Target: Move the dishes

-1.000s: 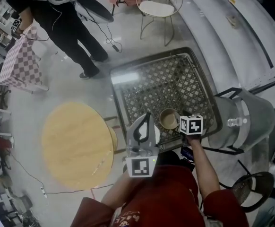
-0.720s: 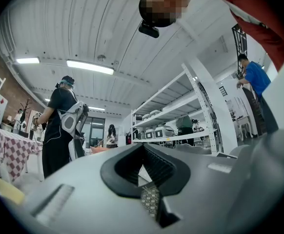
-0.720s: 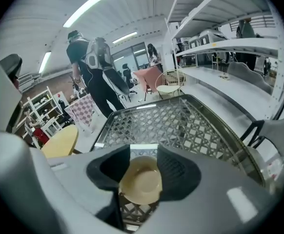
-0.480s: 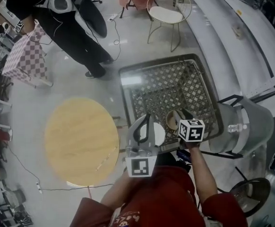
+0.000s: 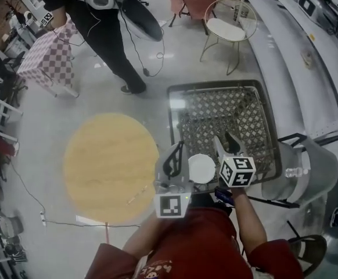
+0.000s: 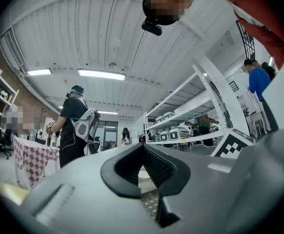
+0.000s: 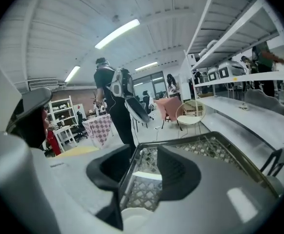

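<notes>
White and round, one dish (image 5: 202,168) faces flatly up with no long axis, by the near edge of the single lattice table (image 5: 214,86), between two grippers. The left gripper (image 5: 176,156) has its fingers pressed together; the right gripper (image 5: 225,141) has its fingers spread, pinching nothing.

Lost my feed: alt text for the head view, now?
Seen from above, a person in a red shirt holds two claws at a square metal lattice table: left claw shut, right claw open, a round white dish between them. A round wooden table stands left.
</notes>
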Motion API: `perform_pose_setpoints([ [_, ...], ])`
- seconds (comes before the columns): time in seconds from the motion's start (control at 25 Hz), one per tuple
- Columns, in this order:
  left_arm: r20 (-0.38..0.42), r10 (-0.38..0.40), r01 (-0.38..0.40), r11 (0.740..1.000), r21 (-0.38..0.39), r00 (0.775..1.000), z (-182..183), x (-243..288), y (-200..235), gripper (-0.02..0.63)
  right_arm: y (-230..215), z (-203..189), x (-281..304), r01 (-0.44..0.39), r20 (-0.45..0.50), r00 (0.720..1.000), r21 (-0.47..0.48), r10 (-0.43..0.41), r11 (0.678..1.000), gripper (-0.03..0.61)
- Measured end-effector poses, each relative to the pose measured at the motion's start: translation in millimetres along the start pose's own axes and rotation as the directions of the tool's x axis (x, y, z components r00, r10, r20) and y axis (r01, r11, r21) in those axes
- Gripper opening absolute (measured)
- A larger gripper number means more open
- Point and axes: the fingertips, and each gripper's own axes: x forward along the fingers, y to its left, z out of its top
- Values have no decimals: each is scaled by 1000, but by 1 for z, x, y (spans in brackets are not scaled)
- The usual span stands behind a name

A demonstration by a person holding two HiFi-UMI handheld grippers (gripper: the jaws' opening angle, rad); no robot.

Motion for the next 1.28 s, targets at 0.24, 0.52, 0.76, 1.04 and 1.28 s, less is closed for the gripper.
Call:
perform_pose_setpoints([
  [0.24,16,86,-86,996,14,996,8,-18,45,6,54,36,3,-52,159,985,-106,68,993,160],
  [0.52,24,192,-192,981,9,981,16,-43,91,6,126,62,-1,-153,279,936,-228,215,962,160],
  [0.76,36,285,-285,958,9,958,19,-73,132,6,187,70,1,-252,317,887,-276,335,928,160],
  [1.04,43,394,-396,918,35,918,24,-117,178,6,256,60,5,-361,280,840,-353,465,864,160],
  [1.28,48,470,-472,880,56,881,30,-163,220,6,315,47,6,-430,250,803,-388,541,816,160],
])
